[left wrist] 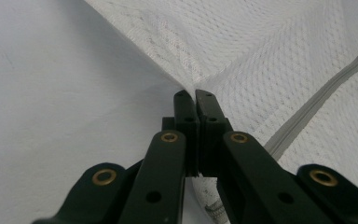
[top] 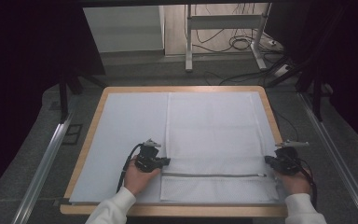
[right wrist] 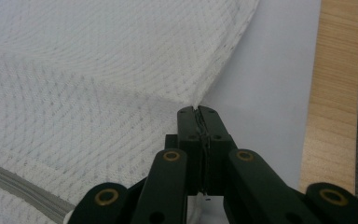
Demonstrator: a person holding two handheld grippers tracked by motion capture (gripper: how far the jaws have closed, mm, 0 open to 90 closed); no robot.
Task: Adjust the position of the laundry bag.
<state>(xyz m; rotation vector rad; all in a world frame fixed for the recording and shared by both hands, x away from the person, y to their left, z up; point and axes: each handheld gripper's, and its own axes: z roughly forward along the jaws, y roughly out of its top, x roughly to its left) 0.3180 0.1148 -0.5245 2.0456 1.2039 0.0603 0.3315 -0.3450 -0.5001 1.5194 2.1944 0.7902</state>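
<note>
So the left gripper (top: 166, 161) has its jaws pinched tight on the left edge of the white mesh bag (top: 212, 135), which lies flat toward the counter's (top: 89, 140) right side, zipper (top: 213, 175) near the front edge. Over by the right edge, the right gripper (top: 267, 160) has its jaws clamped on the bag's other side.

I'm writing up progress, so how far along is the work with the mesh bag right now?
Done: the white mesh bag lies flat on the table, its zipper near the front. In hand: the left tool and right tool are each shut on a side edge beside the zipper. Left: any lifting or folding; no fold shows yet.
</note>
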